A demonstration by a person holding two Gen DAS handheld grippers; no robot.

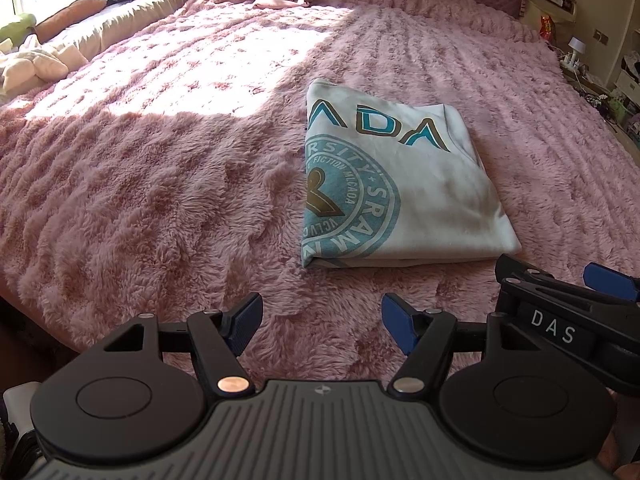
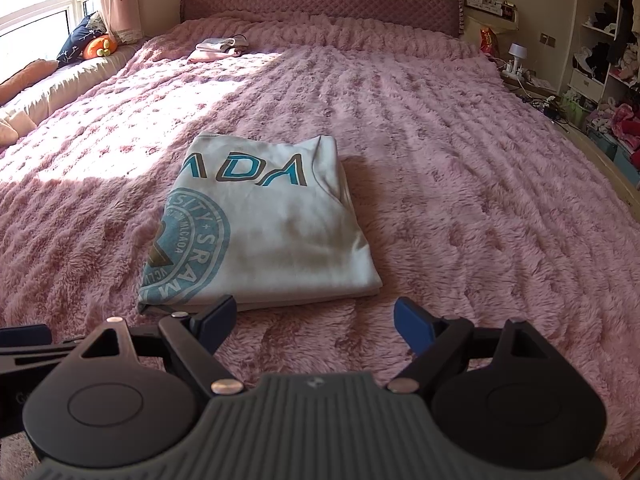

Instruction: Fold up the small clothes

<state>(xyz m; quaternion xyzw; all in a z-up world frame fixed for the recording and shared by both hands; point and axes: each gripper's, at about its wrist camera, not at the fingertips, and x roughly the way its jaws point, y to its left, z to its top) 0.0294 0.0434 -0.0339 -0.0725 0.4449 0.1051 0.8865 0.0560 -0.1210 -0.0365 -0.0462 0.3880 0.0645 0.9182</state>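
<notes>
On pink blanket (image 2: 460, 184), folded shirt (image 2: 272, 232), left gripper (image 1: 322, 326) and right gripper (image 2: 314, 320) agape beside near edge.

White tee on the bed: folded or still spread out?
Folded. The white tee lies as a compact rectangle on the pink blanket, layered edges visible at its near side, print cut off by the fold.

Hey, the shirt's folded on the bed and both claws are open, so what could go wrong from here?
1. The shirt has loose stacked layers at its near edge; a claw gripping only the top one would likely undo the fold.
2. The blanket is deep and fluffy, so an open right claw sliding under the shirt may snag pile.
3. The left claw sits close beside the right one; they might bump.
</notes>
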